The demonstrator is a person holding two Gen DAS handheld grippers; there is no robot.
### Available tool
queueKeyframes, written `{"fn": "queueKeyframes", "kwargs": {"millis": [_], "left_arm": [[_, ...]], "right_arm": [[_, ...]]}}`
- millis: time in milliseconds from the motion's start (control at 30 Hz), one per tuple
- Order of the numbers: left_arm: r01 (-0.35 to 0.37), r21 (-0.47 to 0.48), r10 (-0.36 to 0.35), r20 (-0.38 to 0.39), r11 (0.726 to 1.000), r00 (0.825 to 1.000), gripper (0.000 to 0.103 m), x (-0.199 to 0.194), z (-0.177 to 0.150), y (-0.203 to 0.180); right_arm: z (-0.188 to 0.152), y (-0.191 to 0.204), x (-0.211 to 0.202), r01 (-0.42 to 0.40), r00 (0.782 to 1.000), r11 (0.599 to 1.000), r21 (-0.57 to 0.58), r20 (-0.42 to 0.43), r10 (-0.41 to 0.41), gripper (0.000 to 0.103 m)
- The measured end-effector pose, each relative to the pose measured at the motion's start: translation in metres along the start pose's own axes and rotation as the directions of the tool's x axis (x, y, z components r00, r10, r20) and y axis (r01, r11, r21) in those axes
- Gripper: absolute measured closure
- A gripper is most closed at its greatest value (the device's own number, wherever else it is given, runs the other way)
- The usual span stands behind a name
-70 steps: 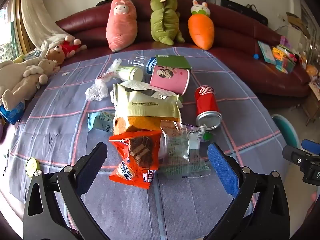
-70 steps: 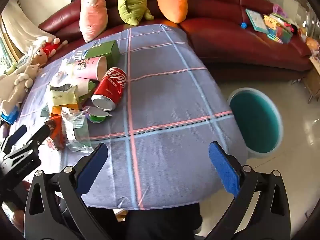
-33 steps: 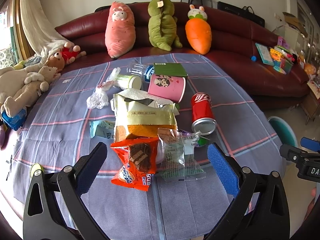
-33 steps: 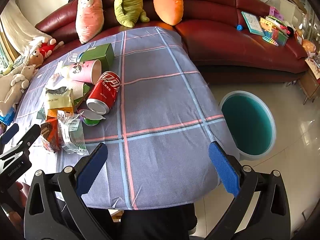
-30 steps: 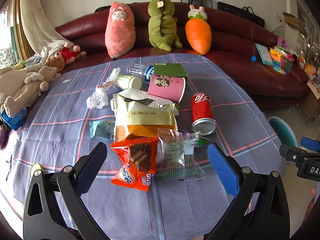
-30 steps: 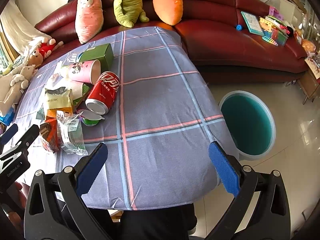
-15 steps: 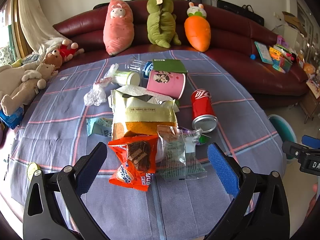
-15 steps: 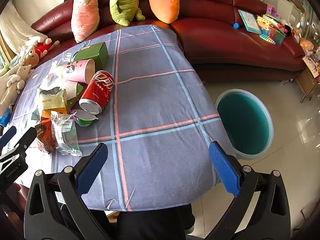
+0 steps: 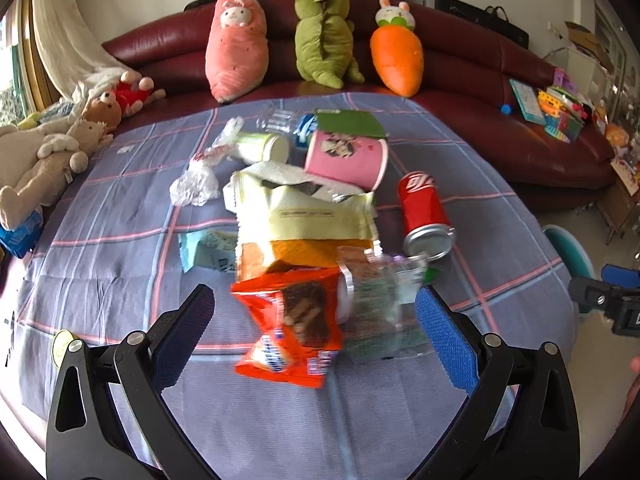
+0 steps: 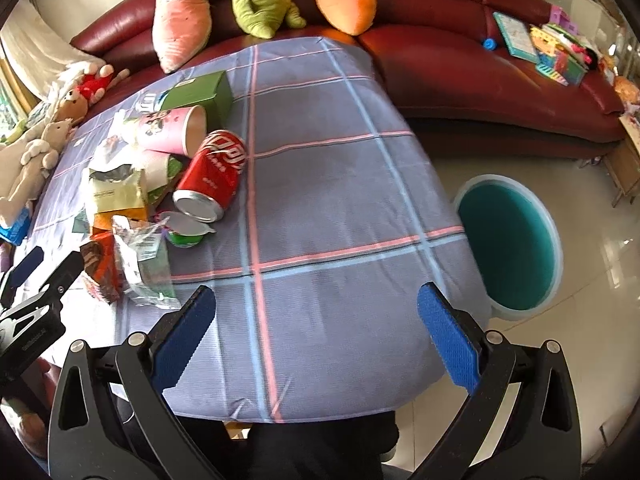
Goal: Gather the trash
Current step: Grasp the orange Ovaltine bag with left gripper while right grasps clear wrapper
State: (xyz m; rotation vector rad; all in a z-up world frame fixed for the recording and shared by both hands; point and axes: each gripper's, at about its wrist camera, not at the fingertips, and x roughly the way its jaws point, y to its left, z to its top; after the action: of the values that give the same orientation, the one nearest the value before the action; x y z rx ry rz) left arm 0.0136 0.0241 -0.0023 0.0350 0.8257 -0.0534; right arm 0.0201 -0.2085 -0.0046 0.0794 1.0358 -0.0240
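Both grippers spread wide, empty. Left gripper [image 9: 312, 320] straddles orange snack wrapper [image 9: 294, 320] and clear wrapper [image 9: 380, 312], frame centre: risk pinching 2 overlapping wrappers.

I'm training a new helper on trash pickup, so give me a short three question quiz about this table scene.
1. True or false: the red soda can stands upright.
2. Which lies nearest the left tool? A) pink paper cup B) orange snack wrapper C) green box
3. Where is the teal bin?

Key: 1. False, it lies on its side. 2. B. 3. On the floor, beside the table's right edge.
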Motion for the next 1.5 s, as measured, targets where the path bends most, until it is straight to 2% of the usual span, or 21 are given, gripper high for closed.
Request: {"fn": "queueKeyframes", "kwargs": {"millis": [233,367,467,633,667,733,767,800,933,1067,1167,1233,1300,1400,1433,1467,1500], "left_arm": [[-0.037,-0.015,0.036,-0.076,0.999,0.996,0.003,0.02,-0.013,0.046],[0.026,-0.032,-0.03,-0.12,0.999,0.992,0.003,0.03,-0.023,0.055],[0.028,-0.01,-0.029,-0.134,1.0,0.991,0.003,0.041,-0.024,0.049],[0.103,-0.016,-0.104,-0.13,0.995,0.986,0.005,0.047,-0.02,0.037],[0.112,-0.01,-0.112,-0.13,0.994,0.985,0.007,0.048,-0.02,0.034],[0.137,-0.003,-0.136,-0.142,0.991,0.98,0.021,0.053,-0.022,0.029],[0.154,-0.004,-0.153,-0.151,0.988,0.977,0.047,0.054,-0.024,0.029],[0.169,-0.011,-0.168,-0.167,0.986,0.971,0.061,0.057,-0.026,0.029],[0.173,-0.049,-0.179,-0.153,0.984,0.972,0.062,0.05,-0.034,0.045],[0.163,-0.087,-0.173,-0.129,0.983,0.976,0.062,0.041,-0.038,0.064],[0.153,-0.104,-0.166,-0.131,0.983,0.977,0.061,0.038,-0.041,0.075],[0.154,-0.12,-0.169,-0.133,0.981,0.976,0.061,0.036,-0.043,0.081],[0.15,-0.127,-0.167,-0.137,0.98,0.976,0.061,0.036,-0.046,0.084],[0.148,-0.138,-0.168,-0.146,0.979,0.975,0.061,0.036,-0.048,0.087],[0.147,-0.138,-0.167,-0.148,0.979,0.975,0.061,0.036,-0.047,0.087],[0.145,-0.138,-0.166,-0.148,0.98,0.975,0.061,0.036,-0.048,0.087],[0.145,-0.139,-0.166,-0.149,0.98,0.975,0.061,0.035,-0.047,0.087]], "right_arm": [[0.007,0.006,0.02,-0.019,0.999,1.0,-0.001,-0.046,0.019,0.006],[0.006,0.011,0.038,-0.033,0.996,0.999,0.005,-0.084,0.033,0.006],[0.006,0.02,0.048,-0.052,0.992,0.999,-0.003,-0.115,0.051,0.006],[0.008,0.033,0.049,-0.083,0.99,0.996,-0.027,-0.119,0.08,0.006],[0.009,0.036,0.049,-0.095,0.988,0.995,-0.027,-0.122,0.091,0.006],[0.011,0.045,0.05,-0.133,0.982,0.991,-0.027,-0.138,0.128,0.006],[0.011,0.052,0.051,-0.15,0.979,0.988,-0.036,-0.146,0.143,0.006],[0.011,0.057,0.051,-0.156,0.978,0.987,-0.047,-0.145,0.148,0.006],[0.016,0.082,0.048,-0.185,0.977,0.978,-0.095,-0.127,0.172,0.006],[0.022,0.109,0.053,-0.234,0.967,0.964,-0.13,-0.137,0.217,0.016],[0.023,0.127,0.067,-0.267,0.954,0.954,-0.135,-0.179,0.241,0.026],[0.022,0.138,0.074,-0.271,0.951,0.951,-0.148,-0.192,0.241,0.028],[0.021,0.147,0.084,-0.284,0.944,0.946,-0.155,-0.216,0.248,0.038],[0.02,0.157,0.097,-0.292,0.94,0.941,-0.169,-0.235,0.249,0.039],[0.019,0.158,0.1,-0.303,0.935,0.938,-0.168,-0.24,0.259,0.043],[0.017,0.159,0.104,-0.323,0.927,0.933,-0.159,-0.253,0.278,0.062],[0.016,0.158,0.103,-0.335,0.921,0.931,-0.148,-0.259,0.29,0.062]]}}
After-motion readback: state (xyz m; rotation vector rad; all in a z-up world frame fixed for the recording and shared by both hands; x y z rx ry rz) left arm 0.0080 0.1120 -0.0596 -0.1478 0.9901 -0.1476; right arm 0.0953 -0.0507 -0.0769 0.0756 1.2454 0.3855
